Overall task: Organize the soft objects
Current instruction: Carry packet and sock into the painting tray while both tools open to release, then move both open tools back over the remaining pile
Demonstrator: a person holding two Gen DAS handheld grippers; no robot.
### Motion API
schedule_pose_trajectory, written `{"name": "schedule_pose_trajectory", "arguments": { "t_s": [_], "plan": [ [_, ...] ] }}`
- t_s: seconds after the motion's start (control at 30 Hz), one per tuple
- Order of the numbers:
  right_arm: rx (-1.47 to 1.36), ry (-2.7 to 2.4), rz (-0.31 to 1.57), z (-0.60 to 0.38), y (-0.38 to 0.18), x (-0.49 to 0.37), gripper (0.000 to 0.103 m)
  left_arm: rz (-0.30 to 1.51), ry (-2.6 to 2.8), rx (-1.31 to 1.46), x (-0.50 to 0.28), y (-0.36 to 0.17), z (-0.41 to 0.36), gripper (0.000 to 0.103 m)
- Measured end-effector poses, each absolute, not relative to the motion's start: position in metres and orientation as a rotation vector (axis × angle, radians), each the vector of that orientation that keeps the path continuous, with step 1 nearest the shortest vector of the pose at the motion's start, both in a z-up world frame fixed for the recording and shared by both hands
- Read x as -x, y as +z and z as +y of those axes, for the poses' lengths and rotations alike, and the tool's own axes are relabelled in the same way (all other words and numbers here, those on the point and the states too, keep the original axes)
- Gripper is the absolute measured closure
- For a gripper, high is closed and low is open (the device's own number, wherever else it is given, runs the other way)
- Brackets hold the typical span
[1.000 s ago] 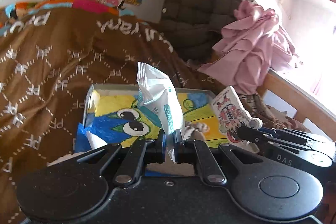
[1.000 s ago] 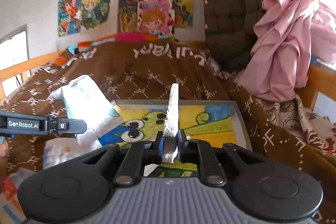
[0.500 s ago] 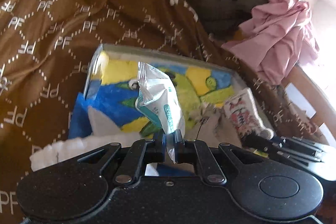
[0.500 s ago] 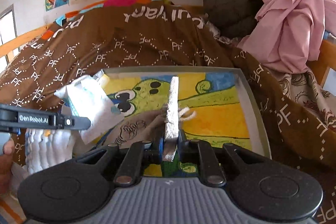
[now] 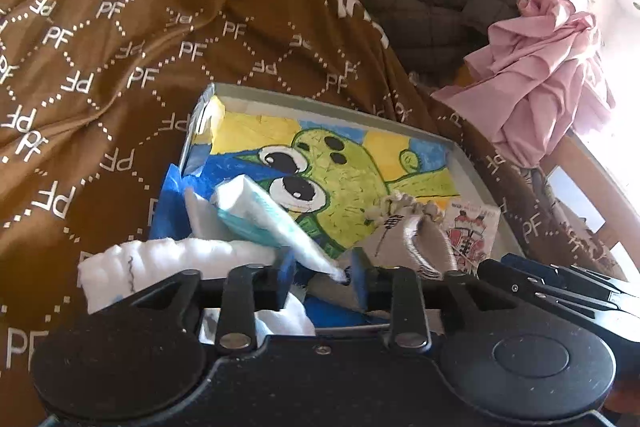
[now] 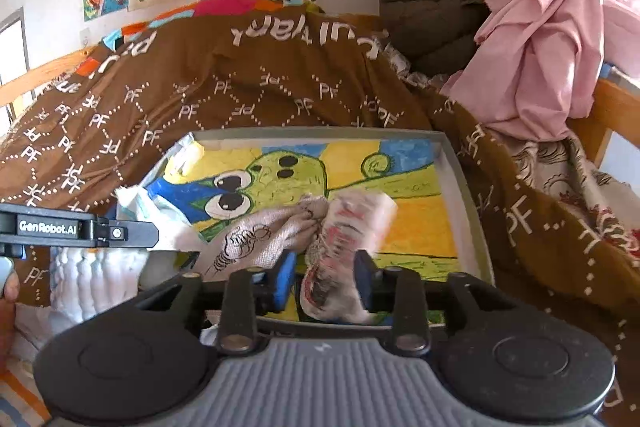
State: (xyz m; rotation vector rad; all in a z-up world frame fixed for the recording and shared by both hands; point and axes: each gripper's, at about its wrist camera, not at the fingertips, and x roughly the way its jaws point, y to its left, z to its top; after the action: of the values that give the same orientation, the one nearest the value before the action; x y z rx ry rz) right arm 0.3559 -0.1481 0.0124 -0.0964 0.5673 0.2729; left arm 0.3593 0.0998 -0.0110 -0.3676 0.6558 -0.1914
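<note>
With both jaws spread, the left gripper [image 5: 322,277] and right gripper [image 6: 326,277] should back straight out (the blurred packet [image 6: 348,251] perhaps falling) over the tray [image 6: 460,183].

Both grippers are showing black linkage arms with silver rivets and blue finger pads [image 6: 285,277]; the left gripper [image 6: 80,229] is wearing white "GenRobot.AI" lettering.

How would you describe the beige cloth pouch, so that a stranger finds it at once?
Start from the shallow tray with a green cartoon creature painted inside, lying on the brown blanket. Near its front edge lies the beige cloth pouch. Unlike the white tissue pack to its left and the pink-printed packet to its right, it is woven fabric with a black drawing.
</note>
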Motion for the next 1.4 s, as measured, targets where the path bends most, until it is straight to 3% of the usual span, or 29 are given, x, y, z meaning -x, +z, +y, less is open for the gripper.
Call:
{"name": "schedule_pose_trajectory", "arguments": {
  "t_s": [0.33,0.47,0.73,1.03,1.4],
  "plan": [
    [0.059,0.28,0.468,-0.163,0.04,-0.317,0.028,0.525,-0.172,0.361,-0.307,0.012,0.092,0.026],
    [0.044,0.292,0.432,-0.168,0.051,-0.296,0.012,0.473,-0.122,0.376,-0.281,0.021,0.092,0.004],
    [0.059,0.305,0.363,-0.173,0.059,-0.238,0.0,0.393,-0.055,0.398,-0.221,0.027,0.091,0.001],
    [0.087,0.323,0.32,-0.173,0.054,-0.17,0.0,0.345,-0.028,0.338,-0.153,0.026,0.079,0.001],
    [0.121,0.325,0.401,-0.172,0.039,-0.122,0.0,0.34,-0.031,0.196,-0.095,0.008,0.063,0.001]
  ]
}}
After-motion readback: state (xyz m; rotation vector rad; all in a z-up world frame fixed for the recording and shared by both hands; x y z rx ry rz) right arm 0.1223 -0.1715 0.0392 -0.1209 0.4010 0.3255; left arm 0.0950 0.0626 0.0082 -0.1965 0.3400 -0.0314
